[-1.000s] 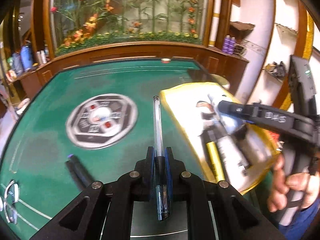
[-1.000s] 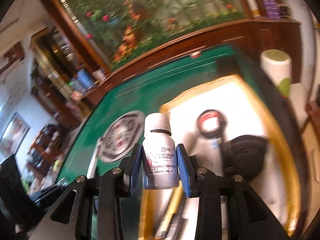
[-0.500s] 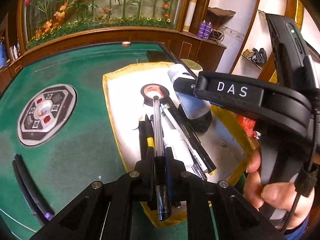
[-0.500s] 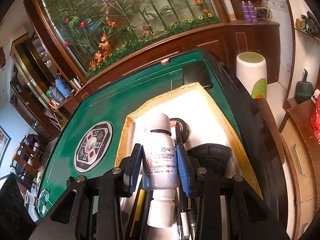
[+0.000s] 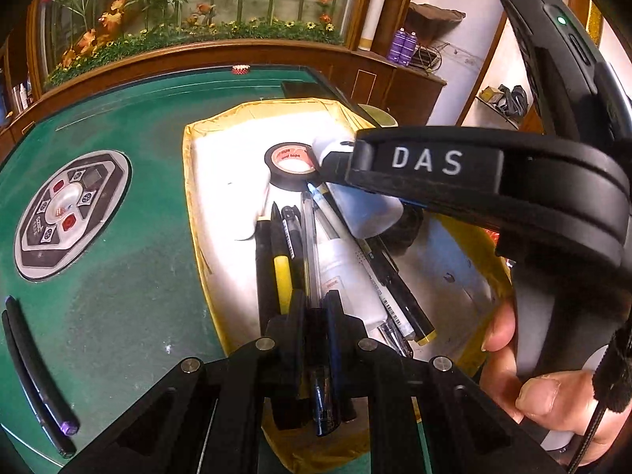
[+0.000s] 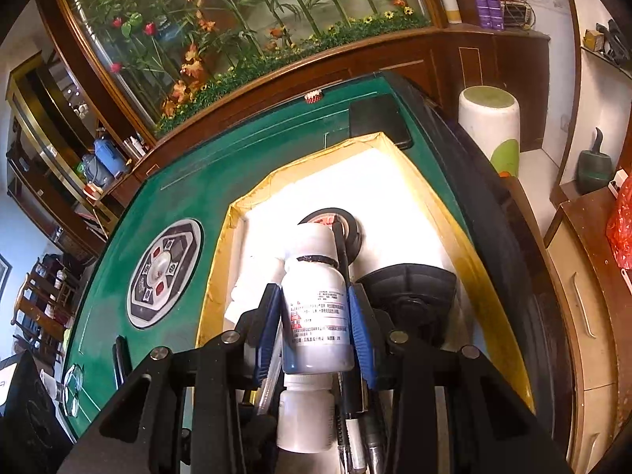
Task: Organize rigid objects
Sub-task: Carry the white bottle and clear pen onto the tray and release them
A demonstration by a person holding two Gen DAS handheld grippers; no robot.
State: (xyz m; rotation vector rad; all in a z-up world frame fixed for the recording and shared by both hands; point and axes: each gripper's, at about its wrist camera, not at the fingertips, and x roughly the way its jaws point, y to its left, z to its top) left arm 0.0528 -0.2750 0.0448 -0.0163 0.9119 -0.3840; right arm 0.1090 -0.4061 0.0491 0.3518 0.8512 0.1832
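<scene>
My left gripper (image 5: 314, 304) is shut on a clear ballpoint pen (image 5: 310, 245), held over the near end of a yellow-rimmed white tray (image 5: 205, 237). In the tray lie several pens, a yellow-banded marker (image 5: 282, 272), a white bottle (image 5: 347, 276) and a roll of black tape (image 5: 292, 160). My right gripper (image 6: 315, 312) is shut on a white pill bottle (image 6: 314, 308) above the same tray (image 6: 221, 276); it shows in the left wrist view (image 5: 363, 209) too. Below it lie another white bottle (image 6: 304, 414), the tape (image 6: 351, 233) and a black device (image 6: 410, 296).
The tray sits on a green felt table (image 5: 130, 276) with a round control panel (image 5: 67, 213) in its middle. Two dark pens (image 5: 35, 375) lie on the felt at the left. A wooden ledge and cabinets surround the table. A white stool (image 6: 489, 126) stands beyond the right edge.
Both grippers have moved over the tray and lower toward it. Each still holds its object: the pen in the left, the pill bottle in the right.
</scene>
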